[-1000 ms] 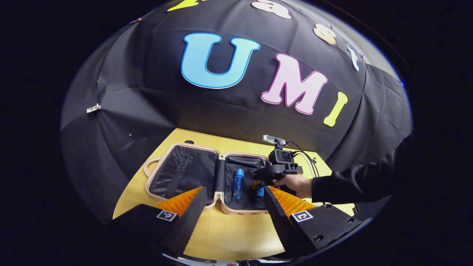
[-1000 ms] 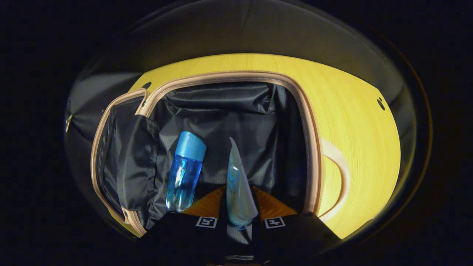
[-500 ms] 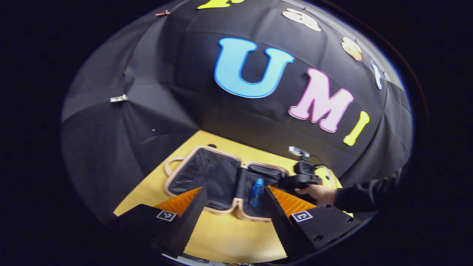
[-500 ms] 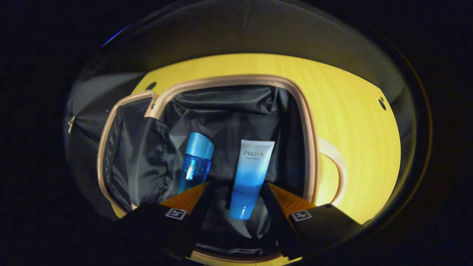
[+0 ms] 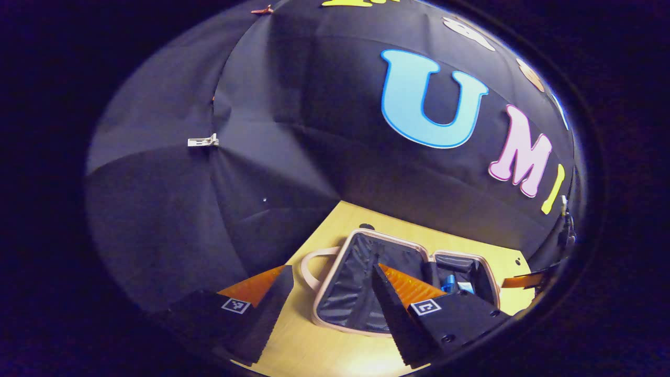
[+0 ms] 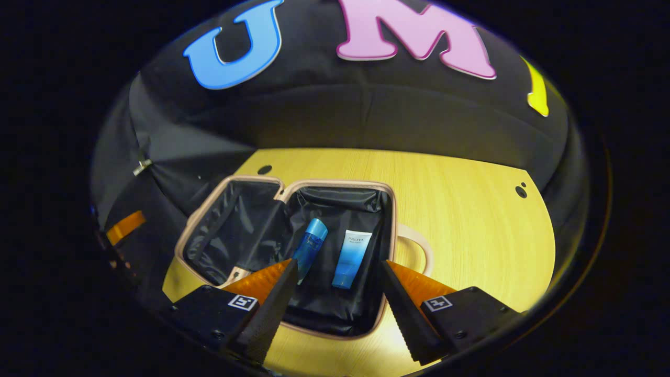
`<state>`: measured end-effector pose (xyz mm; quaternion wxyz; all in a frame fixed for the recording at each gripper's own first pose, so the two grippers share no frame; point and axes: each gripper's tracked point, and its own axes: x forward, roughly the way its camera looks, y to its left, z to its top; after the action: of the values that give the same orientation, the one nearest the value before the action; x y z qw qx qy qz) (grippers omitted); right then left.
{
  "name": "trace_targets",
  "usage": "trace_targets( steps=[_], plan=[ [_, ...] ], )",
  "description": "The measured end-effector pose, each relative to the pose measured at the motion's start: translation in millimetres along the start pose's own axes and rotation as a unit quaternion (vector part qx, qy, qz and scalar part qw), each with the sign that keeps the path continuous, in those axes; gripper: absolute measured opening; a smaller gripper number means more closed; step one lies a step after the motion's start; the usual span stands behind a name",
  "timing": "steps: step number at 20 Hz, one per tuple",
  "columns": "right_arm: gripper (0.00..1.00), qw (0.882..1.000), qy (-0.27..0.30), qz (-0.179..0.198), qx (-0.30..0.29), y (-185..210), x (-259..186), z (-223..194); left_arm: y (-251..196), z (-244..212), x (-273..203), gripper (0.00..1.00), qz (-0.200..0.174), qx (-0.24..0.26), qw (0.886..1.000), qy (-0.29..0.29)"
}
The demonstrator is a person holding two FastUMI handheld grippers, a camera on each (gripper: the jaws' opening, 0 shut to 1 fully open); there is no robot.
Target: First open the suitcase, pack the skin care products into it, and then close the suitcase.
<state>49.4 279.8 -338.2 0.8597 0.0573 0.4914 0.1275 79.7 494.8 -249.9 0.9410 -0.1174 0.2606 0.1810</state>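
Note:
The pink-rimmed suitcase (image 6: 340, 183) lies open flat on the yellow table (image 6: 471, 220). Its left half is empty black lining. In the right half a blue bottle (image 6: 311, 243) and a white-and-blue tube (image 6: 352, 251) lie side by side. My right gripper (image 6: 337, 309) hovers open above the near edge of that half, holding nothing. In the left gripper view the suitcase (image 5: 325, 285) sits low and to the right, with the bottle (image 5: 448, 284) and tube (image 5: 465, 287) peeking past my finger. My left gripper (image 5: 330, 314) is open and empty, over the suitcase's left side.
The suitcase has a looped handle at each outer side (image 6: 419, 251) (image 5: 306, 262). Small holes mark the tabletop near its far edge (image 6: 521, 191). The black cloth wall rises right behind the table. Bare tabletop lies to the right of the suitcase.
My right gripper opened, dropped the tube flat beside the bottle, then drew back and up. My left gripper swung left, so the suitcase slid right in its view.

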Motion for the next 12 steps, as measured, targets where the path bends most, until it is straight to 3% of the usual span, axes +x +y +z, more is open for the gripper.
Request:
trace_targets(
  steps=[2,4,6,8,12],
  plan=[
    [0.98,1.0,-0.027,-0.007,0.006,-15.7,-27.0,2.7,12.2,-7.6,37.0,0.94,-0.006,-0.022,1.0,0.021],
    [0.98,0.996,-0.067,-0.055,-0.008,-61.1,-64.0,0.0,28.3,-29.1,87.6,0.89,-0.013,-0.068,0.996,0.054],
    [0.98,0.994,-0.08,-0.073,-0.006,-80.5,-88.9,-5.8,36.2,-36.4,111.1,0.89,-0.015,-0.112,0.99,0.079],
    [0.98,0.993,-0.075,-0.088,0.003,-97.6,-113.1,-21.5,44.3,-45.0,131.3,0.89,-0.015,-0.139,0.985,0.098],
    [0.98,0.992,-0.047,-0.118,0.004,-125.3,-156.4,-56.8,36.2,-70.6,150.6,0.77,-0.041,-0.181,0.971,0.151]
  ],
)
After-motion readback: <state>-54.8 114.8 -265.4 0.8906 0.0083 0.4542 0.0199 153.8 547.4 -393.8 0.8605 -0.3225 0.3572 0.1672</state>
